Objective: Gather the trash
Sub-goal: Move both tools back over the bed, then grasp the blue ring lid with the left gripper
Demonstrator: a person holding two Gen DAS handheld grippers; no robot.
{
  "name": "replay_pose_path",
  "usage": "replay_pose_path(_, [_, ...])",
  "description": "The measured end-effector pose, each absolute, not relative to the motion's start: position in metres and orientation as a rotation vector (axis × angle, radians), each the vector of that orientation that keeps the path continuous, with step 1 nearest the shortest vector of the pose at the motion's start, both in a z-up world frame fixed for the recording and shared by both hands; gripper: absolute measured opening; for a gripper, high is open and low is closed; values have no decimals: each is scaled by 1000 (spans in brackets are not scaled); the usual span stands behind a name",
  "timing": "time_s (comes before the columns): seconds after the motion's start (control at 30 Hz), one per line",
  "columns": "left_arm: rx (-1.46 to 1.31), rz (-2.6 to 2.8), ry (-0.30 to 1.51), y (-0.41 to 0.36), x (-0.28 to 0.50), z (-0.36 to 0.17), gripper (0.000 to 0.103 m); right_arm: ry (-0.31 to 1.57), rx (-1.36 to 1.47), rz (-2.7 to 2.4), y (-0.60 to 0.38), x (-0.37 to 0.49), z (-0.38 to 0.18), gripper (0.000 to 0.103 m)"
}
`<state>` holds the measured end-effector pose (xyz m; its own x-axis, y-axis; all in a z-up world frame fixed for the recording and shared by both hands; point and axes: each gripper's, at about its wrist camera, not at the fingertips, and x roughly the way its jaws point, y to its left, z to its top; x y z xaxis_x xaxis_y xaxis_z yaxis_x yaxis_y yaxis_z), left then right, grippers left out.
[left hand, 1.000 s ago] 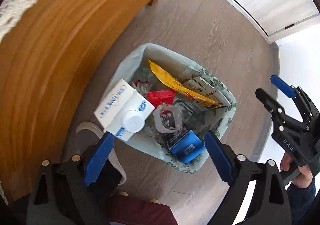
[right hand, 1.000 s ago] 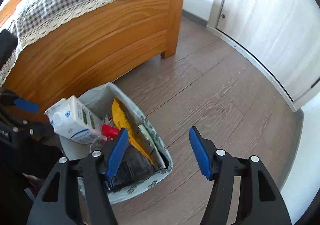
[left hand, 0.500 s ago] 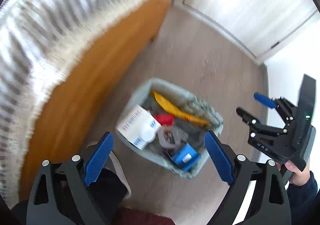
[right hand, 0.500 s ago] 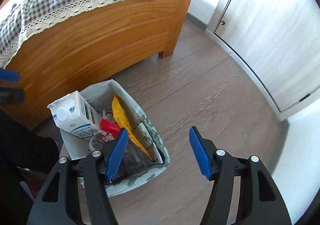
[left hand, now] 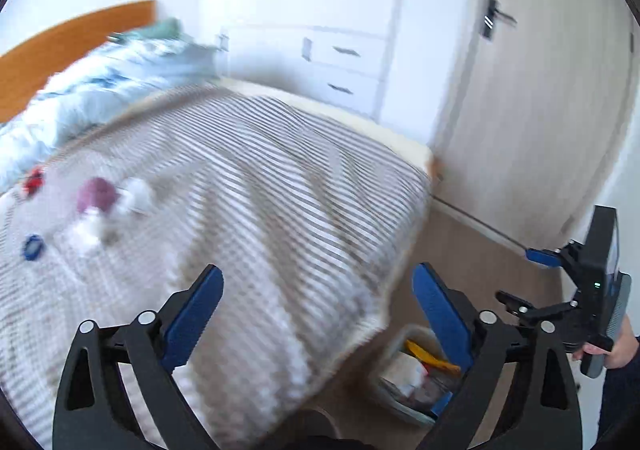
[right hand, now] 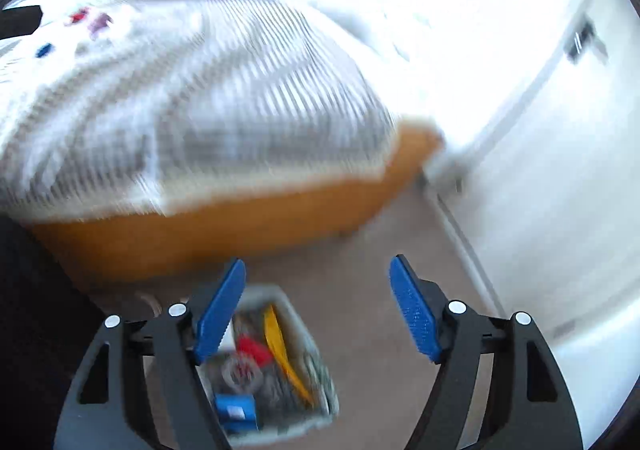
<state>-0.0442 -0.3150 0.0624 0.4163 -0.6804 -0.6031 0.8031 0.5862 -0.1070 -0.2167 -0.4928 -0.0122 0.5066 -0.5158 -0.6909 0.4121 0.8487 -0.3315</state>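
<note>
Trash bin [right hand: 308, 334] on floor beside bed [left hand: 248, 177], full of wrappers. Blurred small items [left hand: 96, 195] lie on checked bedspread, well apart from bin. Left gripper [left hand: 316, 310] spread, nothing between pads. Right gripper [right hand: 318, 312] opening, empty, above bin.

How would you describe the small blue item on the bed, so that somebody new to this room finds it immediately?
Start at the bed with the striped grey-and-white cover. Near its left side lies a blurred cluster of small things, white and purple. The small blue item lies nearest the camera, apart from the red one beyond it.
</note>
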Motion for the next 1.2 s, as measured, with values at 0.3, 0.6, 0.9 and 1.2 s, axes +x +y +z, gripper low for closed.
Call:
replay_pose_path(0.3, [-12,-525,579,-164,99,90,95,655,-290,-361,-404,-62,74,72])
replay_pose_path(0.6, [-96,-381,735,-73,190,34,95,631,-225,-198,-333,64,75,72])
replay_pose_path(0.9, [0,-394,842,-88,226,-15,95,520,79,-262,-311,123,27,72])
replay_pose_path(1.2, [126,-328,971,-123,329,-48,82,546,189,-217,-322,125,17,76])
